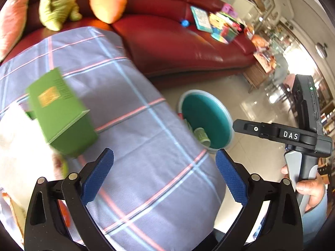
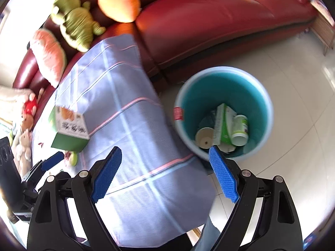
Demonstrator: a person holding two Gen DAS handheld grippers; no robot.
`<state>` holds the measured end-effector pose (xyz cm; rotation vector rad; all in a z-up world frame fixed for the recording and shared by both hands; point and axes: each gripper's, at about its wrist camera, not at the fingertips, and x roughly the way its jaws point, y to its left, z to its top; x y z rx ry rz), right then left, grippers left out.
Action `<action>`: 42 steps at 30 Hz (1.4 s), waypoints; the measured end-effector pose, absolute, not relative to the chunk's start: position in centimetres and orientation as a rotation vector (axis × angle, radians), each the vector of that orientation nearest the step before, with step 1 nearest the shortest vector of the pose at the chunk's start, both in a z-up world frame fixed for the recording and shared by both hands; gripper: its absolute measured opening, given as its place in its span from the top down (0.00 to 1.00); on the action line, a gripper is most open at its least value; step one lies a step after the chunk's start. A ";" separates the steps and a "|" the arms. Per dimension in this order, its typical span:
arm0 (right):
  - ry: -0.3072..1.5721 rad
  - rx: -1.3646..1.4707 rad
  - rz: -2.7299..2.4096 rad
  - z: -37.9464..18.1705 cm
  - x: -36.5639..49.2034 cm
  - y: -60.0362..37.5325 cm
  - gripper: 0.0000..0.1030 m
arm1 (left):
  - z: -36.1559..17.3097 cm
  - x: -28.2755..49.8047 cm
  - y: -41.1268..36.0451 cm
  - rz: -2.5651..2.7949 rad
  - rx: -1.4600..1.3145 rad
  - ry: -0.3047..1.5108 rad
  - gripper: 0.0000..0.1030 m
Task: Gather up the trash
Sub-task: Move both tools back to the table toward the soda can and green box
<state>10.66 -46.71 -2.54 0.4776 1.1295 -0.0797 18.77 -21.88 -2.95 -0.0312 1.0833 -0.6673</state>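
Both tools, left tool (image 1: 164,168) and right tool (image 2: 165,168), gape wide, empty, above the worktop (image 2: 134,125) edge; bin (image 2: 261,96) beside it on bare floor (image 2: 293,146).

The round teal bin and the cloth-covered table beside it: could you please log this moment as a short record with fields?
surface: table under a grey-blue checked cloth
bin: round teal plastic bin on the tiled floor beside the table
bin contents: white plastic bottle, green-and-white carton, pale paper cup
still on table: green cardboard box
left gripper: open, nothing between the pads
right gripper: open, nothing between the pads
behind: red leather sofa
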 end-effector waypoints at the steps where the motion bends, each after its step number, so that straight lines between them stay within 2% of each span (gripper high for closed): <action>1: 1.132 0.467 -0.071 -2.4 10.8 -45.9 0.21 | -2.8 18.8 -20.8 -0.654 -0.041 1.079 0.05; 19: 1.195 0.201 0.151 0.7 19.8 -27.7 0.21 | -2.7 21.8 -1.3 -0.369 -0.192 1.053 0.05; 29: 1.254 0.059 0.192 -1.2 25.5 -21.0 0.21 | -3.9 24.3 5.6 -0.229 -0.273 1.079 0.05; 35: 1.283 0.065 0.189 -3.0 26.6 -20.8 0.21 | -4.2 24.4 5.4 -0.229 -0.230 1.078 0.05; 36: 1.289 0.070 0.188 -3.3 26.5 -20.9 0.22 | -4.3 24.4 5.1 -0.234 -0.223 1.081 0.05; 38: 1.286 0.070 0.194 -3.8 26.4 -21.0 0.38 | -4.7 24.4 4.4 -0.245 -0.217 1.091 0.05; 42: 1.241 0.078 0.209 -2.6 25.7 -21.6 0.40 | -4.8 24.8 4.4 -0.212 -0.172 1.079 0.05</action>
